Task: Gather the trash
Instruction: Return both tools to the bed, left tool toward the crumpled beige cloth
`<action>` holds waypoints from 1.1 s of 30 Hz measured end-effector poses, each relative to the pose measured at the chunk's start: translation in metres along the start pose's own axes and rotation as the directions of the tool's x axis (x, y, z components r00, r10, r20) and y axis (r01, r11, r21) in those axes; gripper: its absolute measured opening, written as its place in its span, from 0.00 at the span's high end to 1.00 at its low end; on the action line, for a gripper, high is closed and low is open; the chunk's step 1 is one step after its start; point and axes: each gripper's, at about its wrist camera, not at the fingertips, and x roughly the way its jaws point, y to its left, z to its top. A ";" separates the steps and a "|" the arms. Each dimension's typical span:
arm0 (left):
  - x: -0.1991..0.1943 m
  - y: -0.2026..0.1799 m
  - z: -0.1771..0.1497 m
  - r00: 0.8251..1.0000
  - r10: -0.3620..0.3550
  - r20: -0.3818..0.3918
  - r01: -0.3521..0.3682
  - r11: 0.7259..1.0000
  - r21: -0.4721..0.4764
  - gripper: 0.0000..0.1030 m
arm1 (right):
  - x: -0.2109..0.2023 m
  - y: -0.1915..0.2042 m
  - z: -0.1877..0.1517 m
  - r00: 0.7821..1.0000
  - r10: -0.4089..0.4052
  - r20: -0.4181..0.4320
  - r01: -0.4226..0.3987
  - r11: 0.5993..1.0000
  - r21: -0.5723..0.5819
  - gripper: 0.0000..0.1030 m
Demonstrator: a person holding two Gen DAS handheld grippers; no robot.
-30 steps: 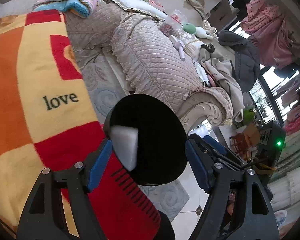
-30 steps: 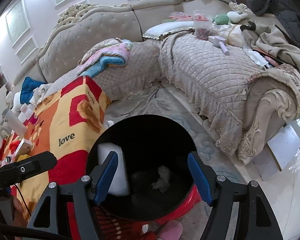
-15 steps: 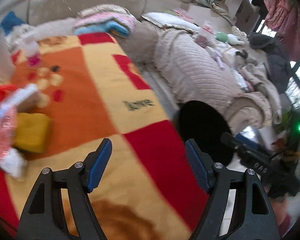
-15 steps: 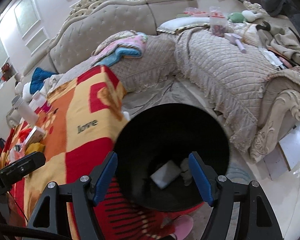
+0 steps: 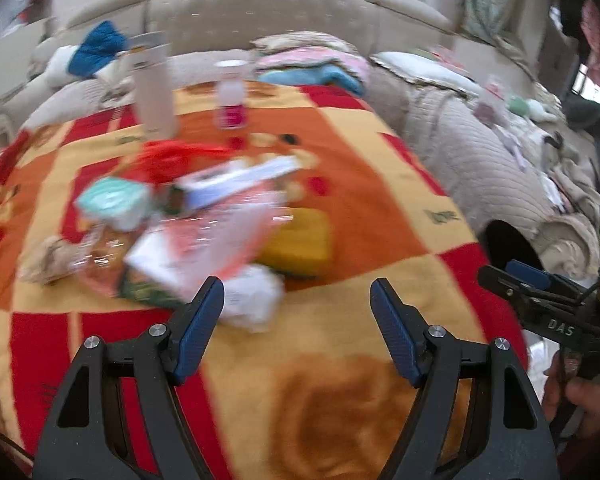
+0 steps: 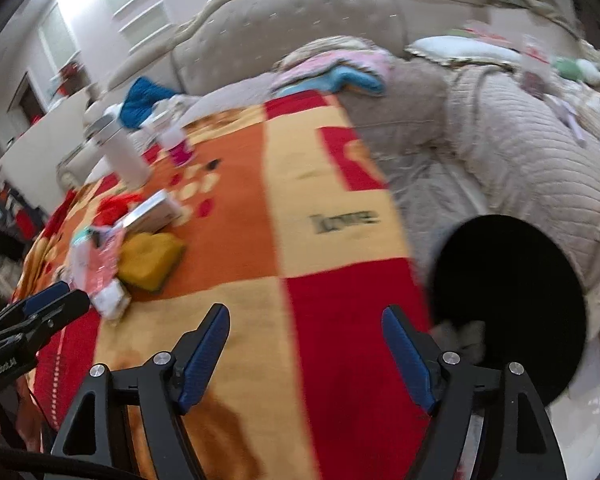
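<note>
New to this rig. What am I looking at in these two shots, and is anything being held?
No robot arm: a person carries a pair of tongs in each hand, with a fisheye camera on each looking along the fingers. The left view shows the left tongs, open and empty, over a blanket on which there is a blurred pile of wrappers, a white wad, a yellow pack and two bottles. The right view shows the right tongs, empty, jaws opening, beside a black bin at the blanket's edge. Each pair appears at the edge of the other's view.
</note>
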 end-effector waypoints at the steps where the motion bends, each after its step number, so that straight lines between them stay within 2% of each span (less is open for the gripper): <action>1: -0.001 0.012 -0.001 1.000 0.014 0.001 -0.014 1.000 -0.014 0.27 | 0.005 0.011 0.000 1.000 0.014 -0.009 -0.014 1.000 -0.014 0.26; 6: -0.009 0.085 -0.006 0.996 0.091 0.003 -0.090 0.990 -0.111 0.27 | 0.021 0.058 0.005 0.996 0.080 -0.038 -0.082 0.994 -0.069 0.25; 9: -0.013 0.128 -0.010 0.992 0.128 0.004 -0.126 0.977 -0.173 0.27 | 0.030 0.085 0.010 0.988 0.147 -0.053 -0.151 0.986 -0.077 0.22; 12: -0.012 0.165 -0.012 0.989 0.146 -0.005 -0.143 0.963 -0.227 0.27 | 0.041 0.117 0.016 0.973 0.217 -0.078 -0.224 0.969 -0.100 0.19; 15: -0.013 0.196 -0.014 0.989 0.149 -0.001 -0.143 0.948 -0.285 0.27 | 0.051 0.142 0.019 0.964 0.248 -0.095 -0.259 0.956 -0.136 0.18; 19: -0.013 0.219 -0.015 0.990 0.139 0.012 -0.128 0.937 -0.325 0.27 | 0.068 0.162 0.026 0.957 0.266 -0.111 -0.281 0.948 -0.147 0.18; 25: -0.004 0.238 -0.009 0.990 0.136 0.020 -0.123 0.938 -0.323 0.27 | 0.089 0.169 0.038 0.963 0.242 -0.118 -0.258 0.954 -0.154 0.18; 33: 0.019 0.247 -0.002 0.994 0.111 0.007 -0.104 0.954 -0.283 0.27 | 0.107 0.173 0.045 0.968 0.221 -0.118 -0.240 0.953 -0.184 0.18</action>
